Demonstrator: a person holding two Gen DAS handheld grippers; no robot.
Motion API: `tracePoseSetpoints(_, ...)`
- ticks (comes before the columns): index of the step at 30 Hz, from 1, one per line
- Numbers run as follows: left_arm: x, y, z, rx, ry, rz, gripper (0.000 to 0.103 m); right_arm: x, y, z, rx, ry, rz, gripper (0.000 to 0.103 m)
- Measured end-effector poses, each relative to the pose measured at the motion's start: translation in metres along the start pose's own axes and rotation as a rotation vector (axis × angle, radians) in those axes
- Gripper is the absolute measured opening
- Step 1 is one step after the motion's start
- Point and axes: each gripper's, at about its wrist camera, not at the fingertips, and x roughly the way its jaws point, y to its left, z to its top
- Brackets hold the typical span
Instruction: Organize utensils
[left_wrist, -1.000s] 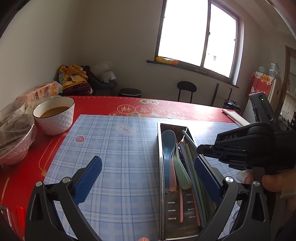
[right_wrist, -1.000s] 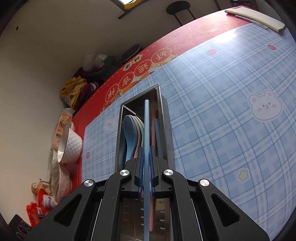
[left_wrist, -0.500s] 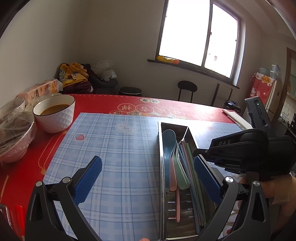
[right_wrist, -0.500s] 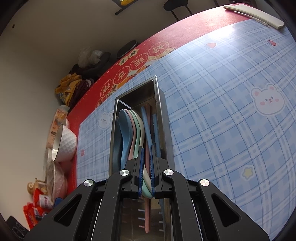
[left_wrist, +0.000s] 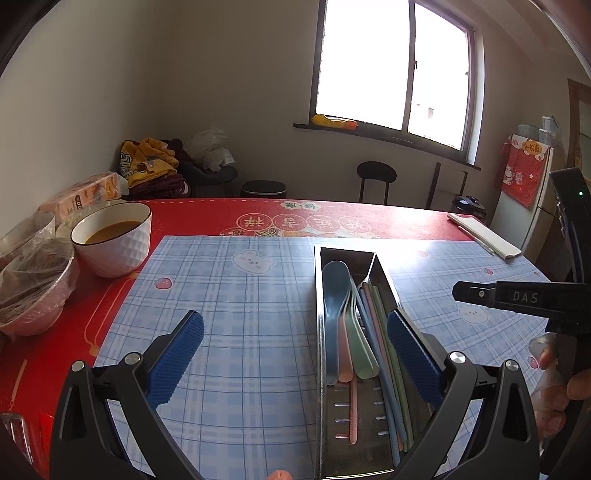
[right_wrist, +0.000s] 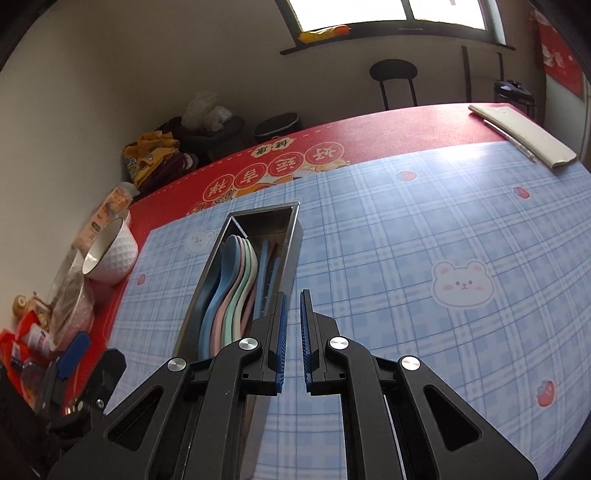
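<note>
Two grippers over the desk (left_wrist: 207, 218), both empty. Left gripper (left_wrist: 295, 354) hangs low with jaws wide apart, its right pad (left_wrist: 413, 363) over the right wall of the metal tray (left_wrist: 318, 295), nothing between the pads. Right gripper (right_wrist: 291, 339) sits just right of the tray's near end; jaws nearly together with only a thin slit between the blue pads (right_wrist: 280, 339), gripping nothing. In the left view it shows as a black body at the right edge, with the person's hand (left_wrist: 557, 384) on it. Tray lies lengthwise on the blue plaid mat (left_wrist: 240, 295), which sits on the red desk cover. Inside the tray, left side: three spoons nested on edge, blue (left_wrist: 334, 295), pink (left_wrist: 345, 350), green (left_wrist: 360, 347), bowls toward the far end. Right side: a bundle of chopsticks (left_wrist: 384, 350) in blue, pink and green, lying along the tray, one pink stick on the slotted floor near the middle. White bowl (left_wrist: 110, 240) with brown liquid stands on the desk left of the mat, well apart from the tray, with plastic-wrapped bowls (left_wrist: 33, 280) beside it. Folded white cloth (right_wrist: 524, 134) lies at the far right corner.
</note>
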Motion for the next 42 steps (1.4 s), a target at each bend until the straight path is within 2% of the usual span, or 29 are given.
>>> tracePoseSetpoints(4,-0.002,-0.01,0.001,0.033,-0.023,0.027,0.097,-0.032,-0.017,-0.002,-0.096,-0.072,-0.057,0.01)
tracePoseSetpoints(5,-0.002,-0.014,0.001,0.046,-0.024,0.039,0.097,-0.041,-0.022,-0.003,-0.113,-0.093,-0.069,0.026)
tracePoseSetpoints(6,-0.003,-0.018,0.001,0.057,-0.025,0.047,0.097,-0.05,-0.027,-0.003,-0.13,-0.122,-0.086,0.057)
tracePoseSetpoints(7,-0.003,-0.021,0.001,0.066,-0.027,0.052,0.097,-0.06,-0.032,-0.005,-0.149,-0.164,-0.104,0.066)
tracePoseSetpoints(10,-0.01,-0.031,0.002,0.082,-0.039,0.066,0.097,-0.086,-0.041,-0.006,-0.23,-0.25,-0.16,0.073)
tracePoseSetpoints(14,-0.026,-0.047,0.004,0.103,-0.078,0.096,0.097,-0.119,-0.057,-0.006,-0.24,-0.338,-0.174,0.086)
tracePoseSetpoints(19,-0.051,-0.067,0.016,0.105,-0.113,0.057,0.097,-0.156,-0.067,-0.007,-0.252,-0.433,-0.163,0.087)
tracePoseSetpoints(26,-0.094,-0.099,0.035,0.118,-0.213,0.088,0.097,-0.201,-0.073,-0.014,-0.252,-0.547,-0.146,0.087)
tracePoseSetpoints(32,-0.123,-0.126,0.038,0.152,-0.28,0.061,0.097,-0.223,-0.084,-0.021,-0.212,-0.566,-0.124,0.087)
tracePoseSetpoints(38,-0.13,-0.146,0.032,0.181,-0.288,0.033,0.097,-0.234,-0.093,-0.03,-0.193,-0.595,-0.142,0.087)
tracePoseSetpoints(42,-0.128,-0.152,0.03,0.189,-0.286,0.039,0.097,-0.233,-0.098,-0.031,-0.182,-0.591,-0.162,0.087)
